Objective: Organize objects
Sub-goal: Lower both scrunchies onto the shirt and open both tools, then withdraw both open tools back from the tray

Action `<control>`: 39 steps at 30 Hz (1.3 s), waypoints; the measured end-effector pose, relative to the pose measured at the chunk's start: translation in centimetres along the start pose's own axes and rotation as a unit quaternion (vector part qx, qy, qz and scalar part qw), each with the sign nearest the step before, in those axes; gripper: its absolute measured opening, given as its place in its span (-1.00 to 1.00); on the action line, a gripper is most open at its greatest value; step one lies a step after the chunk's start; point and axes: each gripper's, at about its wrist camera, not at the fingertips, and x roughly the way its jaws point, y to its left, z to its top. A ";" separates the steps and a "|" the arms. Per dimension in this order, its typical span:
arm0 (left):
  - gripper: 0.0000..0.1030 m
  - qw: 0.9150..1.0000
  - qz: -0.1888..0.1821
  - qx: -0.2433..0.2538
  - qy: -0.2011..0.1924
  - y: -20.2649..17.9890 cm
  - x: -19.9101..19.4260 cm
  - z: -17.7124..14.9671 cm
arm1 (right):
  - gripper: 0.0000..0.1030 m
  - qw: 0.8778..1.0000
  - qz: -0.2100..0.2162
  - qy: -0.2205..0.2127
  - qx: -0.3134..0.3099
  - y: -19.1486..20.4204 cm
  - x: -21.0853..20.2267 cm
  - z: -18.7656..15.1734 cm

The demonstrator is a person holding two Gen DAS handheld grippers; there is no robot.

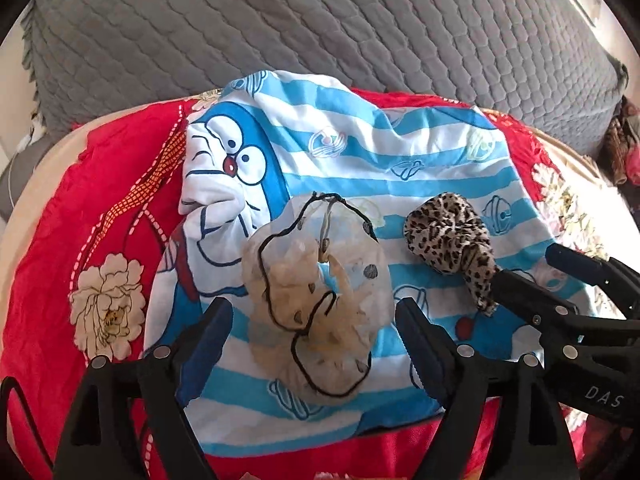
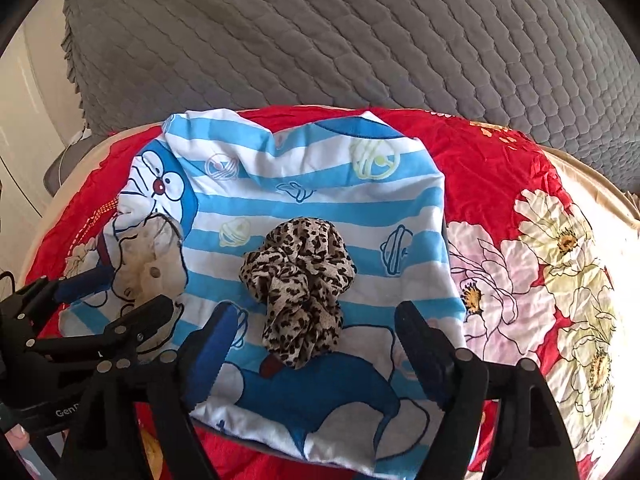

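Note:
A sheer beige scrunchie with black trim (image 1: 316, 300) lies on a blue-and-white striped cartoon cloth (image 1: 360, 152). My left gripper (image 1: 314, 320) is open, its jaws on either side of this scrunchie. A leopard-print scrunchie (image 2: 300, 280) lies to its right on the same cloth (image 2: 320, 192). My right gripper (image 2: 316, 324) is open with the leopard scrunchie's near end between its jaws. The right gripper also shows in the left wrist view (image 1: 536, 272), by the leopard scrunchie (image 1: 448, 236). The left gripper shows at the left of the right wrist view (image 2: 132, 292), around the beige scrunchie (image 2: 152, 264).
The cloth lies on a red floral quilt (image 2: 500, 168) over a cushion. A grey quilted sofa back (image 2: 360, 32) rises behind it. A small bundle of dark and red items (image 1: 624, 148) sits at the far right.

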 end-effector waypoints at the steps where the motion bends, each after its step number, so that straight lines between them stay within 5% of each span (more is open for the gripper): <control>1: 0.65 1.000 0.000 -0.002 -0.002 0.1 -0.3 -0.1 | 0.56 1.000 0.003 -0.002 -0.002 0.1 -0.3 -0.1; 31: 0.66 0.999 -0.026 -0.016 -0.030 1.3 -7.5 -5.9 | 0.56 0.999 0.001 -0.036 -0.017 3.1 -8.4 -5.4; 39: 0.76 0.999 -0.031 -0.007 -0.040 1.3 -9.9 -7.0 | 0.75 0.999 -0.005 -0.045 -0.008 3.8 -10.4 -6.6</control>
